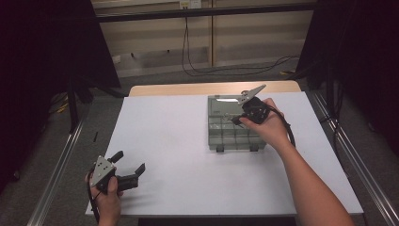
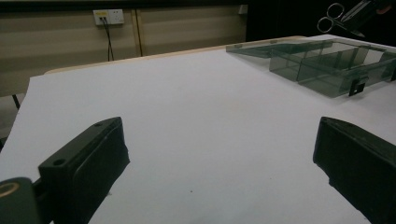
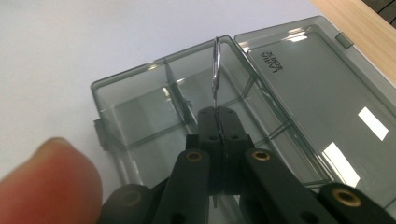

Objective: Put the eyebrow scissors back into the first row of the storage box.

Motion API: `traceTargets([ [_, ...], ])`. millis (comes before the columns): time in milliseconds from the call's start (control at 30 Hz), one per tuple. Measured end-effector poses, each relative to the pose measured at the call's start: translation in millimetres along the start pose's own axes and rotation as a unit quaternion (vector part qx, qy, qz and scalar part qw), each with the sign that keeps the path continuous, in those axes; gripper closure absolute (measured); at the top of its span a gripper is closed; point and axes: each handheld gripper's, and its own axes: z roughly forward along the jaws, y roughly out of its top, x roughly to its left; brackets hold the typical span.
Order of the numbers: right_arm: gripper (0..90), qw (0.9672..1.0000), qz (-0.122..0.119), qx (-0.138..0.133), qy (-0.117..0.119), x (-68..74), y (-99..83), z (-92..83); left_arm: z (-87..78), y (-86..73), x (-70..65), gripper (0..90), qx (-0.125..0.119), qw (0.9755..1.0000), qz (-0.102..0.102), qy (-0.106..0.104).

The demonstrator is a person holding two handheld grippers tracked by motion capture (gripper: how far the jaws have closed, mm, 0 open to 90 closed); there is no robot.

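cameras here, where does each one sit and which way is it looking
High view: sits above the person's side, looks forward and down on the table; both forearms, the left gripper and right gripper show.
Left gripper view: rides low on the left gripper, looks across the table between its open fingers.
Right gripper view: rides on the right gripper, looks down into the open compartment box; shut fingers hold scissors; a fingertip shows.
All three share the box; the left gripper view also shows the scissors.

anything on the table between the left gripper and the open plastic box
Nothing: in the high view only bare white table lies between the left gripper and the box.
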Motion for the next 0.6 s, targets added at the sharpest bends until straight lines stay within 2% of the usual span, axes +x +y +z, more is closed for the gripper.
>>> traceTargets([
  [100, 90.0, 1.0000, 0.004, 0.001, -0.003, -5.7, -2.6, 4.5, -0.1, 0.0, 0.1, 2.6, 0.000, 1.0000, 0.000, 0.000],
  [133, 90.0, 0.9999, 0.006, 0.005, -0.011, -9.0, -4.9, 7.2, -0.1, 0.0, 0.2, 2.6, 0.000, 1.0000, 0.000, 0.000],
  [200, 90.0, 0.9999, 0.002, 0.004, -0.013, -10.4, -6.0, 9.1, -0.1, 0.0, 0.1, 2.6, 0.000, 1.0000, 0.000, 0.000],
  [300, 90.0, 0.9995, -0.005, 0.014, -0.027, -13.7, -9.2, 15.1, 0.0, 0.0, 0.3, 2.6, -0.001, 1.0000, -0.001, 0.001],
  [367, 88.2, 0.9988, 0.000, 0.022, -0.045, -16.2, -13.4, 19.4, -0.1, 0.0, 0.7, 2.6, -0.001, 1.0000, -0.001, 0.002],
  [400, 88.2, 0.9988, 0.000, 0.022, -0.045, -16.2, -13.4, 19.4, -0.3, 0.0, 0.8, 2.6, 0.000, 1.0000, 0.000, 0.001],
  [433, 66.6, 0.9990, 0.027, 0.013, -0.033, -18.4, -16.3, 18.4, -0.4, -0.1, 0.8, 2.6, -0.001, 1.0000, 0.000, 0.000],
  [467, 66.6, 0.9990, 0.027, 0.013, -0.033, -18.4, -16.3, 18.4, -0.4, -0.1, 1.0, 2.6, -0.001, 1.0000, 0.000, 0.001],
  [500, 59.8, 0.9985, 0.039, 0.004, -0.038, -18.9, -17.9, 17.5, -0.4, 0.0, 0.9, 2.6, -0.001, 1.0000, 0.000, 0.000],
  [567, 52.6, 0.9975, 0.055, -0.017, -0.041, -20.1, -21.9, 12.5, -0.4, -0.1, 0.8, 2.6, -0.001, 1.0000, 0.000, -0.001],
  [600, 41.0, 0.9953, 0.077, -0.047, -0.036, -20.3, -27.5, 6.0, -0.4, 0.0, 0.8, 2.6, -0.001, 1.0000, 0.000, -0.001],
])
